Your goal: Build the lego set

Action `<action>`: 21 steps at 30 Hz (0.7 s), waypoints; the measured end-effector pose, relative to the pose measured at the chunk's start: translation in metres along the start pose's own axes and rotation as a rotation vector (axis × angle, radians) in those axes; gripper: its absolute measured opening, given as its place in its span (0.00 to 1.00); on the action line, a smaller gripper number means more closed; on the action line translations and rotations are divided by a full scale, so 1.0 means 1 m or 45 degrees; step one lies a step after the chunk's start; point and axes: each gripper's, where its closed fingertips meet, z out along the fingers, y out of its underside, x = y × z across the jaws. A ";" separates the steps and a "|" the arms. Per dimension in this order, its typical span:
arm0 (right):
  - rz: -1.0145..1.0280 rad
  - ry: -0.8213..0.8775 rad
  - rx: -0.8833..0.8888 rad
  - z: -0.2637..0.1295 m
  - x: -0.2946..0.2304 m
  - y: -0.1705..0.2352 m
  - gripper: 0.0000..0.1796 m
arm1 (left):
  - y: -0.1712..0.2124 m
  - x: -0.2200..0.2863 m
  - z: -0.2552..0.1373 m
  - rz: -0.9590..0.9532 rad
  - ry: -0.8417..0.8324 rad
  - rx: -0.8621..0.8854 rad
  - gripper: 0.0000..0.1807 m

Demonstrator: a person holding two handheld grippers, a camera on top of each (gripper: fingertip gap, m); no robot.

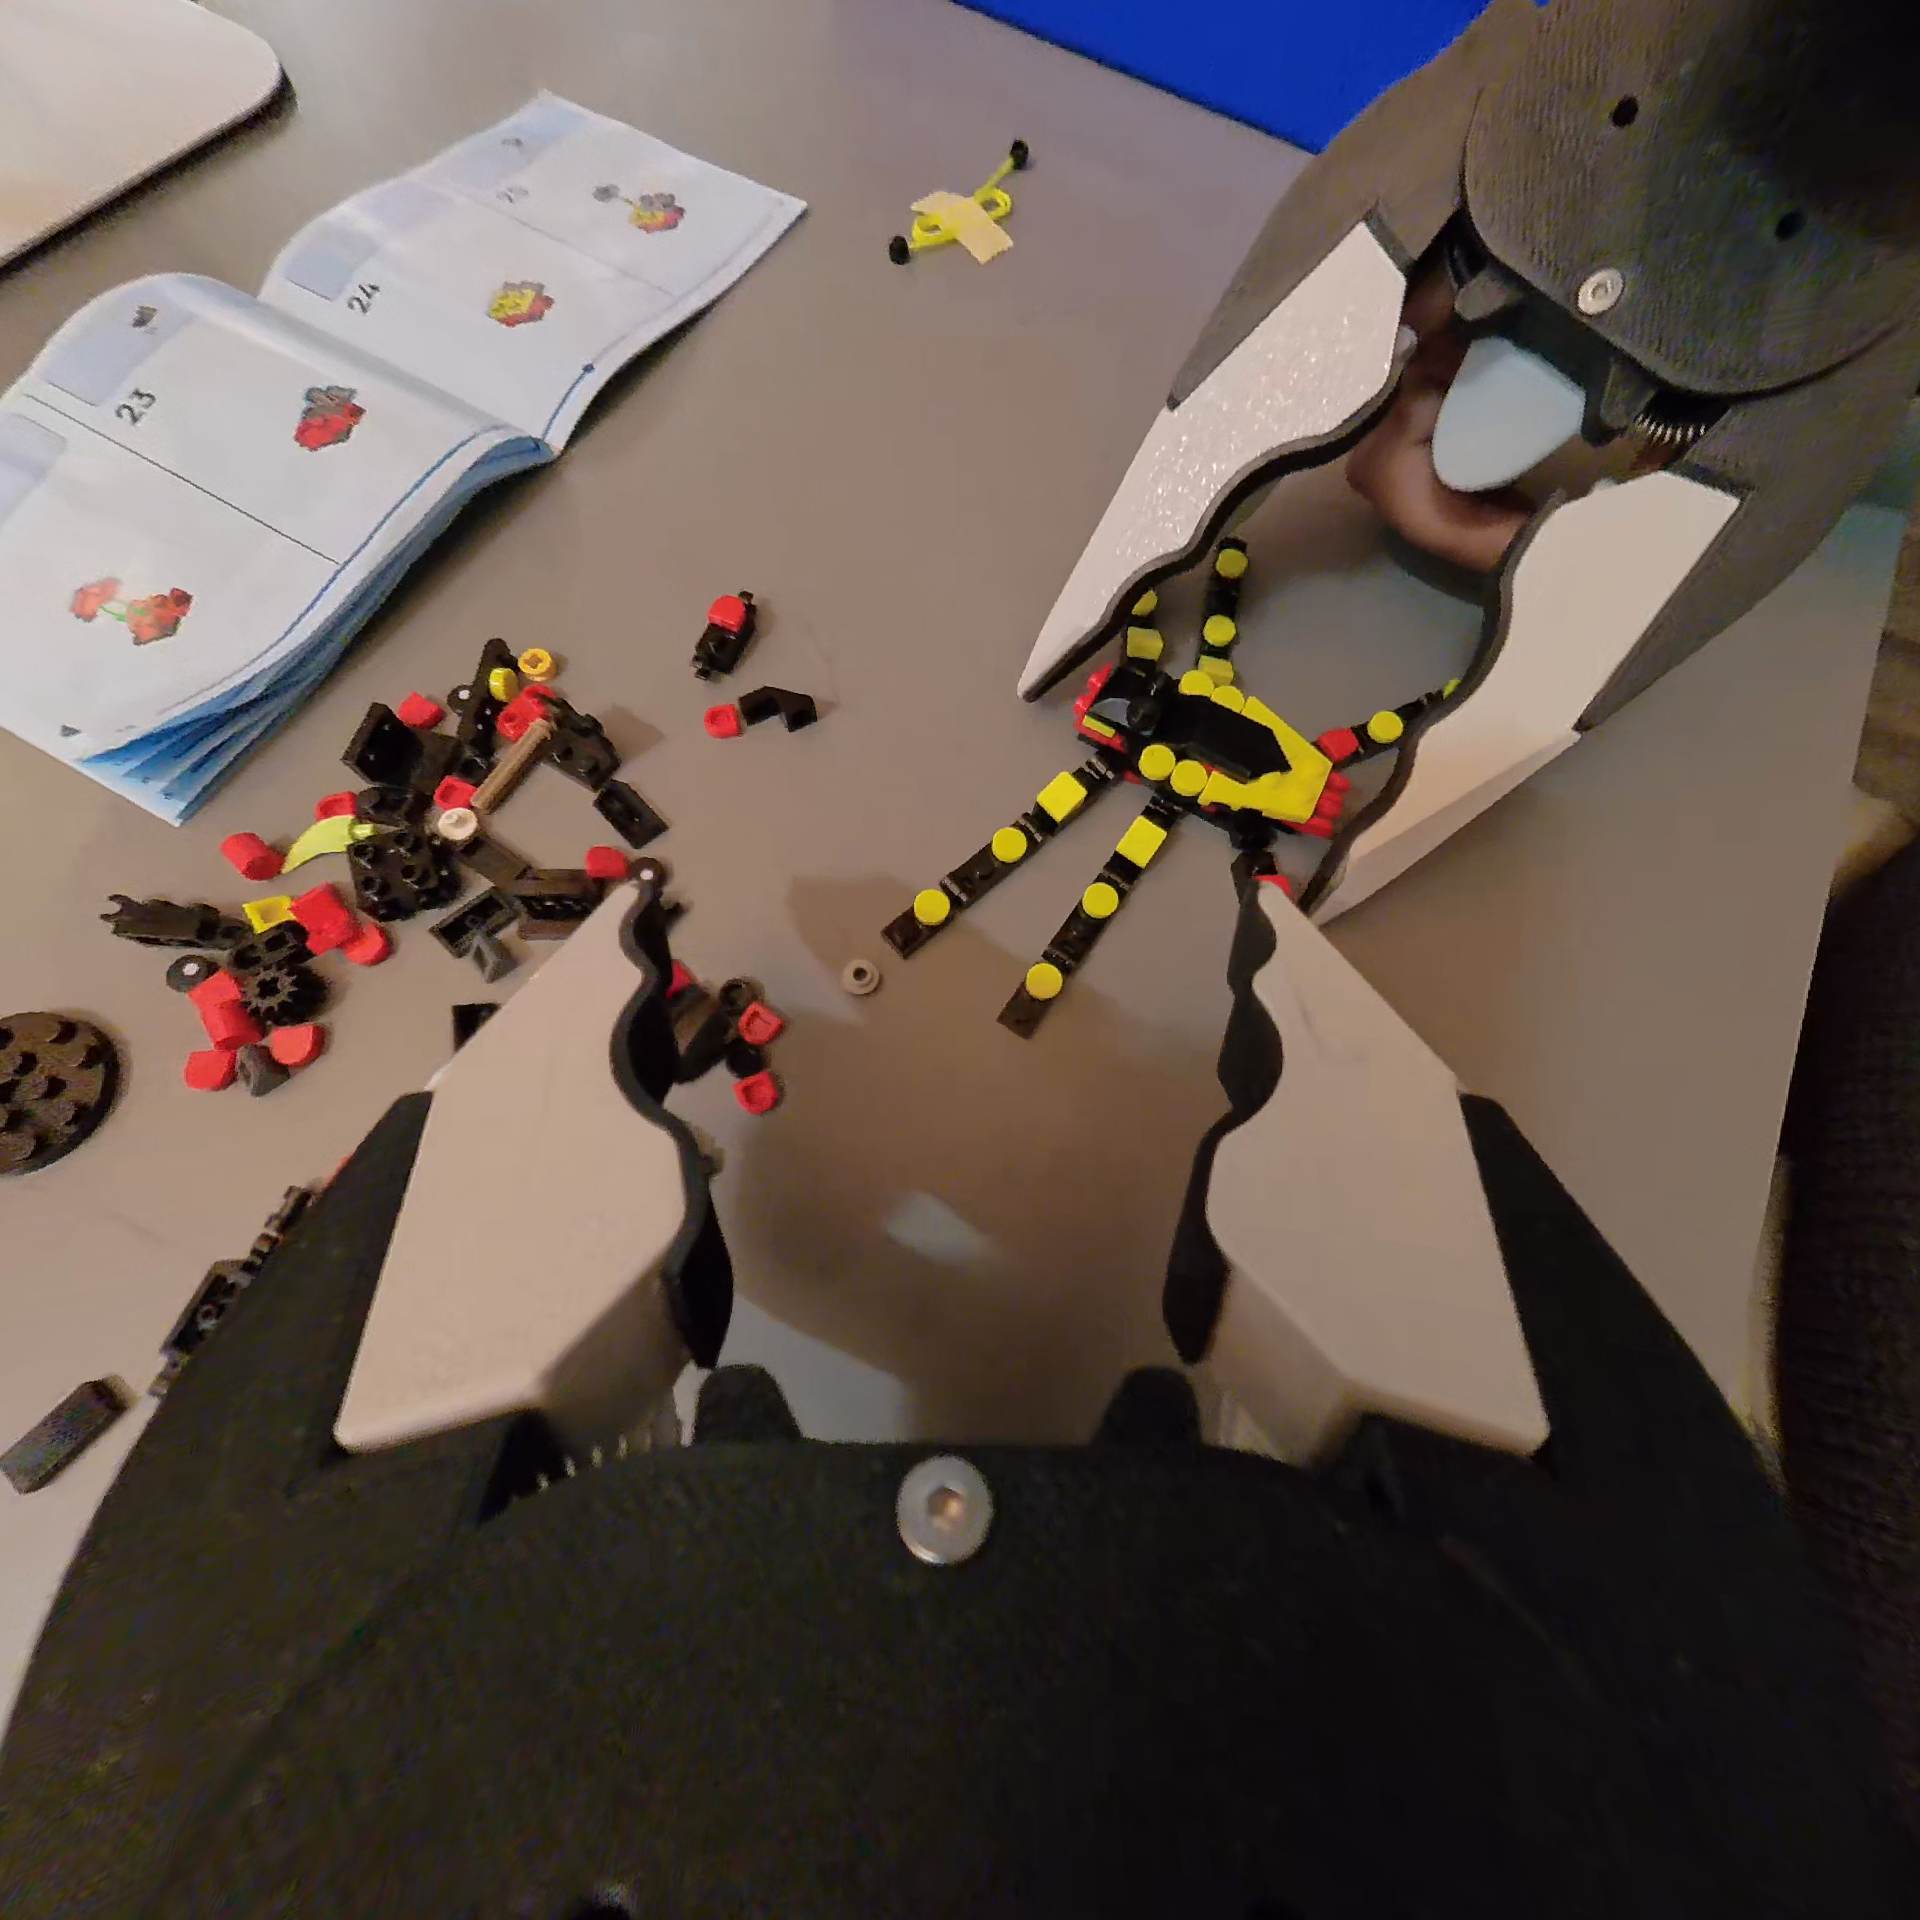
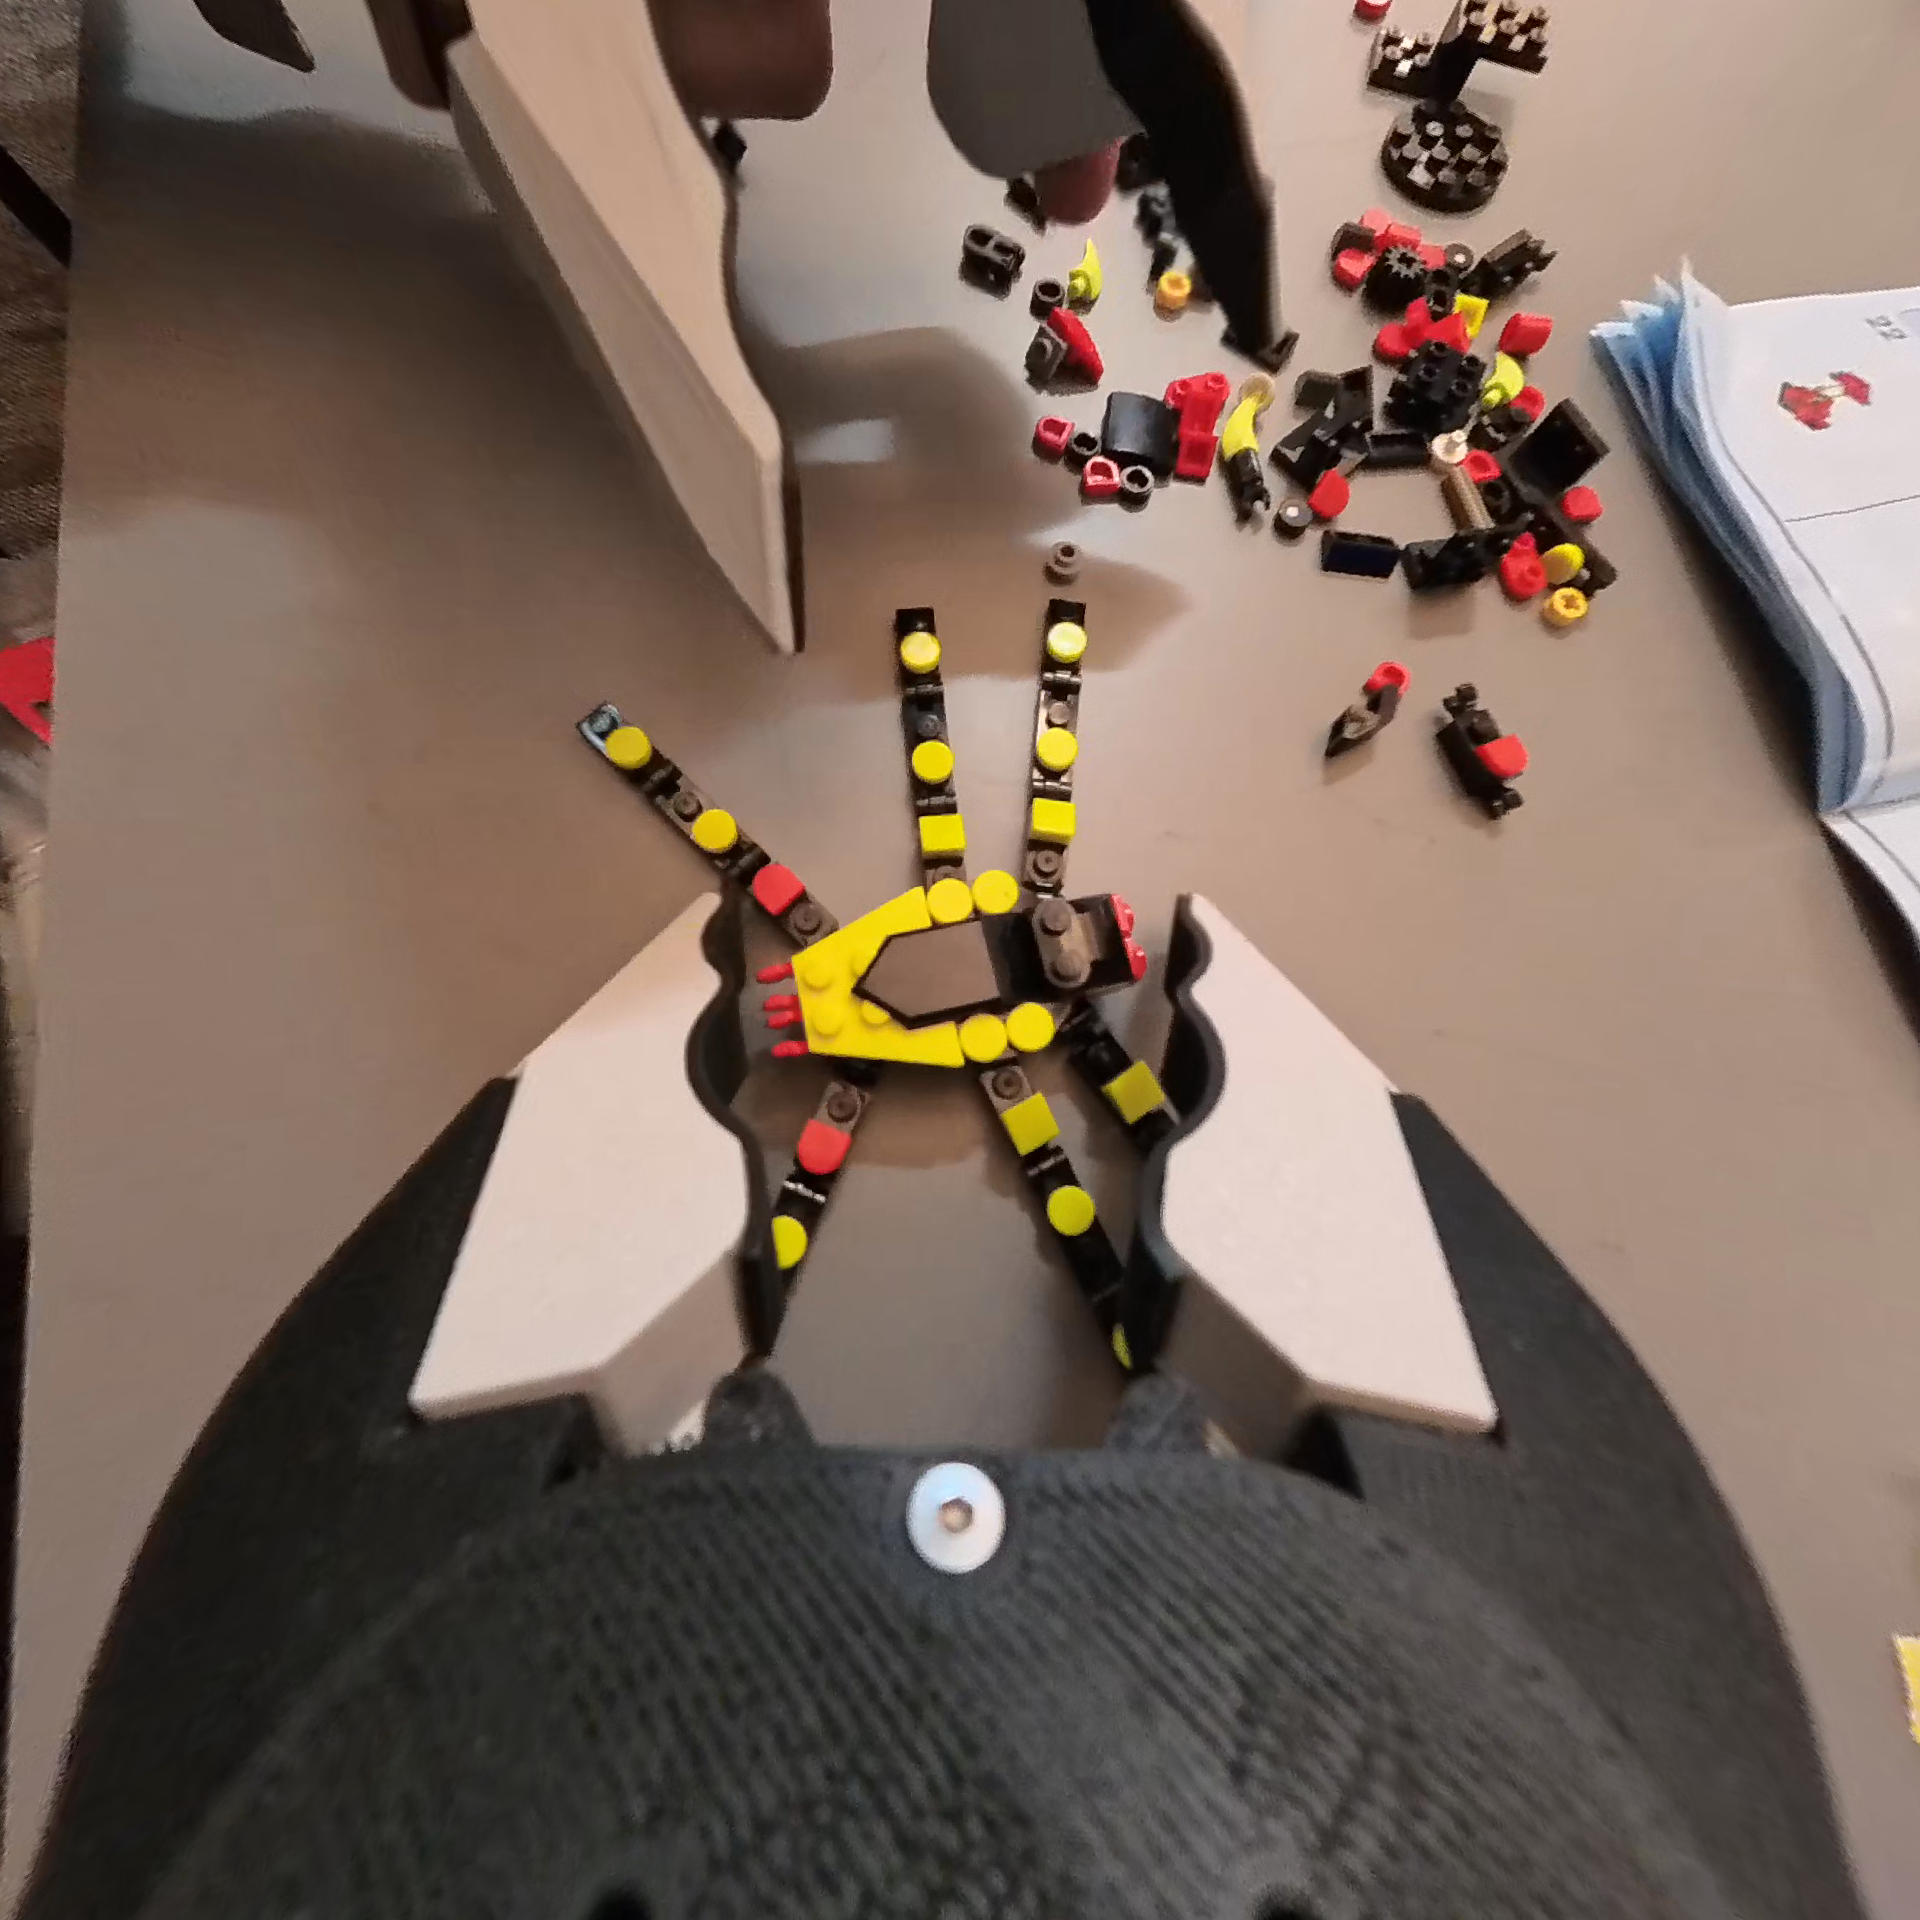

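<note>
Straddling the light, fragile spider model with spread jaws, right gripper should pinch its stiff body, not legs.

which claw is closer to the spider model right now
Right. The right claw is open with the spider model lying between its fingers. The left claw is open just beside the spider's outer legs, toward the loose pieces.

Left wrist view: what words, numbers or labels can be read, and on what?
Instruction booklet: large printed step numerals beside the build pictures, legible; I do not transcribe writing.
Booklet's smaller boxes: too blurred to read.
Spider model, loose bricks: no writing visible.
</note>
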 end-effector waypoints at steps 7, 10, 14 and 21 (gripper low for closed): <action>0.014 0.050 0.038 -0.007 0.003 -0.007 0.55 | -0.005 -0.006 -0.002 -0.001 -0.039 0.040 0.59; 0.035 0.078 0.069 -0.015 0.007 -0.009 0.56 | -0.007 -0.007 -0.003 0.005 -0.055 0.054 0.59; 0.072 0.121 0.102 -0.029 0.011 -0.007 0.58 | -0.009 -0.009 -0.004 0.003 -0.070 0.071 0.59; 0.145 0.155 0.143 -0.049 0.012 -0.002 0.61 | -0.010 -0.007 -0.003 0.004 -0.057 0.074 0.59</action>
